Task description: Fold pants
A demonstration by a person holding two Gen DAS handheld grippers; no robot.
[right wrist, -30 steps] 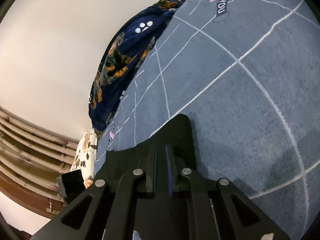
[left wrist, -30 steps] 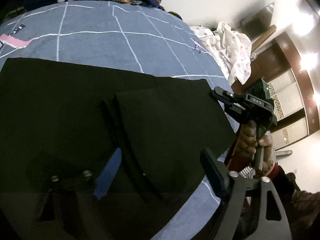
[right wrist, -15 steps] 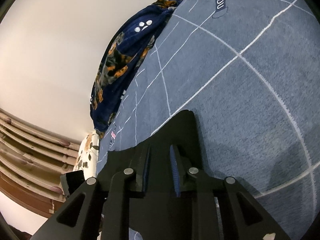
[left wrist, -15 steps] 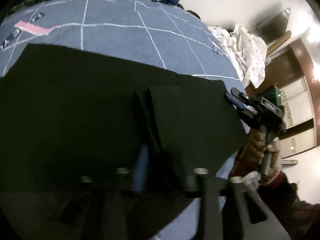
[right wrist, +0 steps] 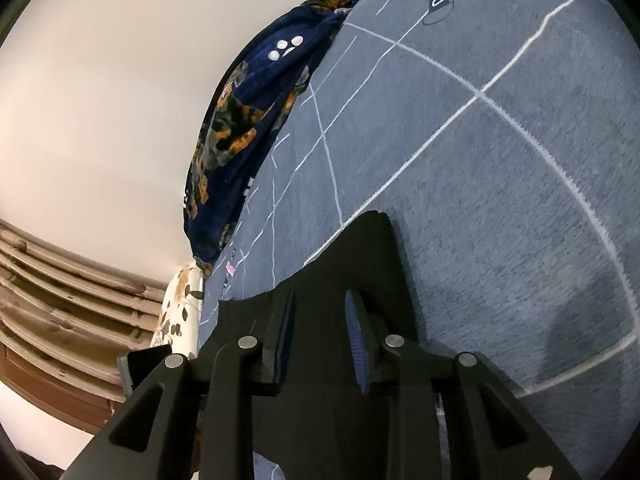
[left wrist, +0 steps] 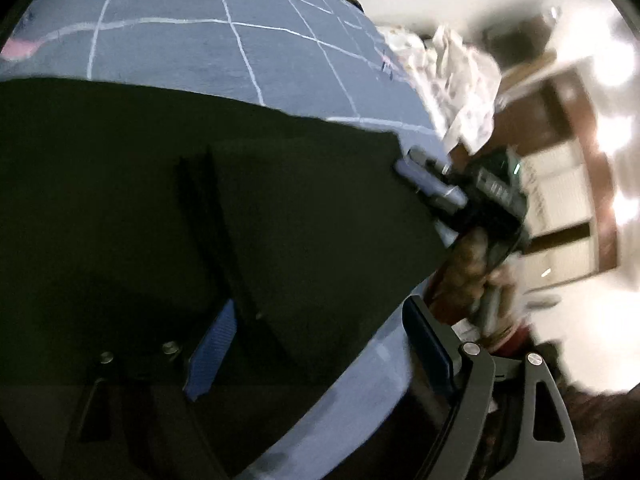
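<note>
The black pants (left wrist: 168, 200) lie flat on the blue bedspread (left wrist: 192, 48), with a folded layer on top toward the right. My left gripper (left wrist: 316, 344) is open, its jaws wide apart over the near edge of the pants. My right gripper (right wrist: 320, 320) is partly open, its blue pads spread over a corner of the pants (right wrist: 372, 240) with nothing pinched between them. The right gripper also shows in the left wrist view (left wrist: 432, 184), at the pants' right edge, held by a hand.
A dark blue floral blanket (right wrist: 248, 120) lies bunched along the far side of the bed by the wall. White patterned cloth (left wrist: 460, 80) is heaped past the bed's right corner. Wooden furniture and bright lights stand beyond it.
The right gripper's jaws have spread from shut on the pants corner to apart. The left gripper shut briefly on the pants edge and is now wide open again.
</note>
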